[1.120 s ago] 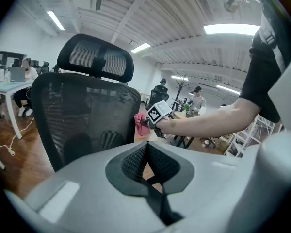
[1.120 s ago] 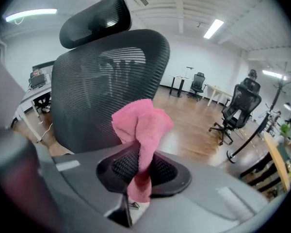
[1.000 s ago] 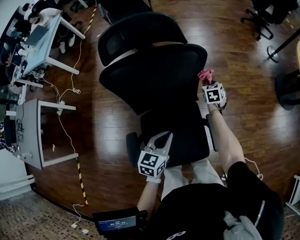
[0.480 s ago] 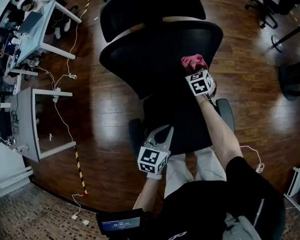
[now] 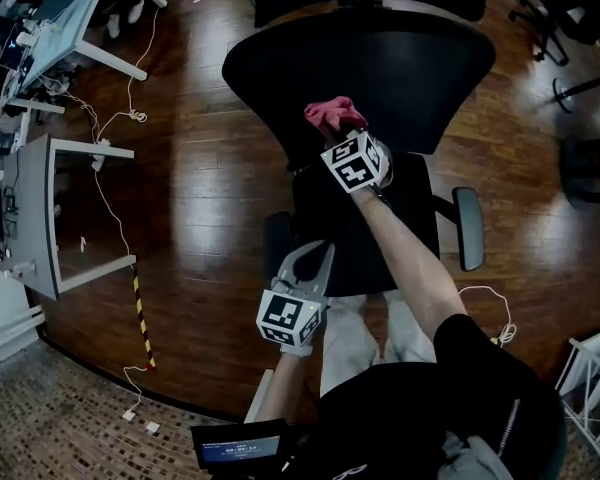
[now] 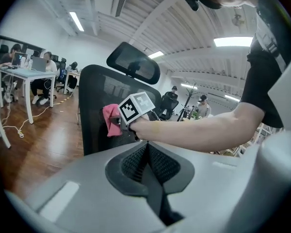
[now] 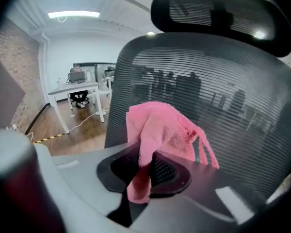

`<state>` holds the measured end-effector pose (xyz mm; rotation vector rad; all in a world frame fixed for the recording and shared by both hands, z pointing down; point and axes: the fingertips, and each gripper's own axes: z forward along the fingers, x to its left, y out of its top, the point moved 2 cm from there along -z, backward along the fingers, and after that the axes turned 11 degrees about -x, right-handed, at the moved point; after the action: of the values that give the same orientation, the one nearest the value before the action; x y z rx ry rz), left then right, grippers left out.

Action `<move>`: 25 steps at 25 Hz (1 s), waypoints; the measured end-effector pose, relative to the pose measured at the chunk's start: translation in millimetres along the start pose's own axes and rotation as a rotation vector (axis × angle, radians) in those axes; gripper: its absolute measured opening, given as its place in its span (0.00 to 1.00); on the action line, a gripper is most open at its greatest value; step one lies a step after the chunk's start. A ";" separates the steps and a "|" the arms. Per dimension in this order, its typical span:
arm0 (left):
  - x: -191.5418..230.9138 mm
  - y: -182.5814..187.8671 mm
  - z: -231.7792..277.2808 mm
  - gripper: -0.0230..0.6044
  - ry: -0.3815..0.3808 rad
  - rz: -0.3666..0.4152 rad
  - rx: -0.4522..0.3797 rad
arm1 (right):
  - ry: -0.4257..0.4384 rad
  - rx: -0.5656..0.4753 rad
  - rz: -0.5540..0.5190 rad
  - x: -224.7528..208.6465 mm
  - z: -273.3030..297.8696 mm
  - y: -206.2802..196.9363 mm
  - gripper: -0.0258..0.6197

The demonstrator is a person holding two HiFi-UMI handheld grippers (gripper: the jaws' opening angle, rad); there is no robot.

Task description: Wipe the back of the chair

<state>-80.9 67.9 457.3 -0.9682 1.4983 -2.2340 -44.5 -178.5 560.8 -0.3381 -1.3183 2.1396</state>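
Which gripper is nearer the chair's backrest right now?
Right. The right gripper, shut on the pink cloth, is right up at the backrest mesh. The left gripper, shut and empty, hangs back near the seat front edge, apart from the backrest.

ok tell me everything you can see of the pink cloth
The pink cloth looks like soft, fuzzy fabric, bunched and crumpled, with thin strands hanging at one side. Its lower end is pinched between the jaws of the right gripper, the rest puffing up above them. It sits right at the chair's black mesh backrest; actual contact is unclear.
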 end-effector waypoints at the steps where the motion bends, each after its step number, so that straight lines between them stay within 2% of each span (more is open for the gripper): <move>1: 3.9 -1.2 -3.5 0.02 -0.003 -0.006 -0.006 | 0.022 -0.009 -0.010 14.3 7.4 4.4 0.10; 9: 23.4 -4.4 -24.2 0.02 -0.017 -0.035 -0.057 | 0.205 -0.077 -0.072 107.0 55.7 27.7 0.10; 12: 29.6 -10.0 -28.0 0.02 -0.003 -0.037 -0.057 | 0.295 -0.093 -0.069 130.7 63.8 27.8 0.10; 14: 32.2 -13.9 -29.5 0.02 0.003 -0.019 -0.056 | 0.323 -0.098 -0.069 136.4 63.4 22.6 0.10; 18: 39.9 -17.4 -26.7 0.02 0.015 0.010 -0.063 | 0.267 -0.129 -0.072 111.3 53.8 14.6 0.10; 25: 42.7 -29.1 -15.5 0.02 0.037 0.015 -0.060 | 0.128 -0.155 -0.069 30.7 14.7 -11.4 0.10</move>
<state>-118.8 66.9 495.6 -0.9344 1.5912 -2.2200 -72.2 -166.7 580.6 -0.4776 -1.4041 1.9310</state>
